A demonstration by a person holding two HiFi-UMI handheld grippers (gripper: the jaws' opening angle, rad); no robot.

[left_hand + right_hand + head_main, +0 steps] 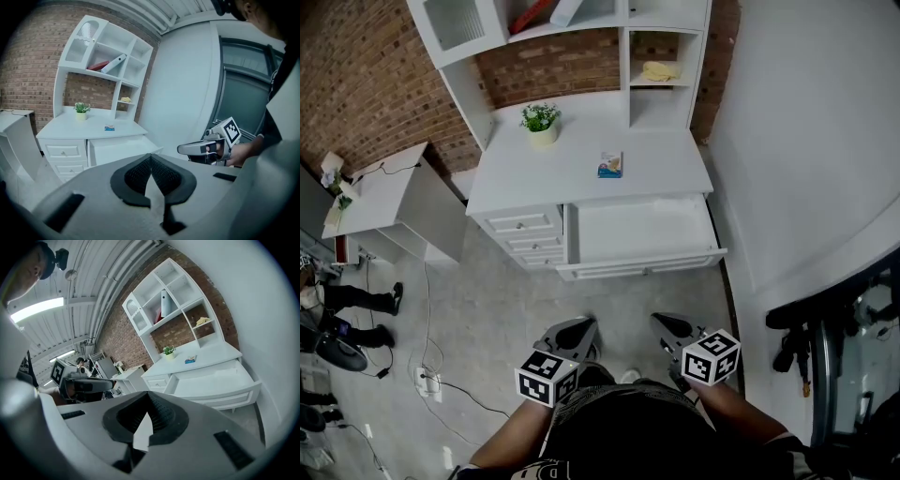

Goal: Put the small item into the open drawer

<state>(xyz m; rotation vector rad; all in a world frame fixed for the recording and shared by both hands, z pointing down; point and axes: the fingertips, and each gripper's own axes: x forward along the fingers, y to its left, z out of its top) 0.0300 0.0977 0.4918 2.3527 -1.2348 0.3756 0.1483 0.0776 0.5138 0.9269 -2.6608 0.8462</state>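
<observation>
Small item, a flat blue-and-white packet as far as I can tell, lies on the white bench about midway between its back and front edges, to the right of the potted plant and behind the left part of the open drawer. That drawer is pulled out from under the bench's front edge toward me and looks bare inside, so the packet has only a short way to go, forward and down over the edge. I hold my left hand-held gripper and my right hand-held gripper low and close to my body, side by side and aimed toward the bench. Both have their jaws closed, pad against pad, with nothing between them. I judge this a carrying posture for the approach, since there is nothing within reach yet. The packet is well apart from both, straight ahead across a stretch of floor, with the drawer front between us. It sits slightly nearer my left gripper's line than my right's. Whichever one I use must open before it meets the packet.
</observation>
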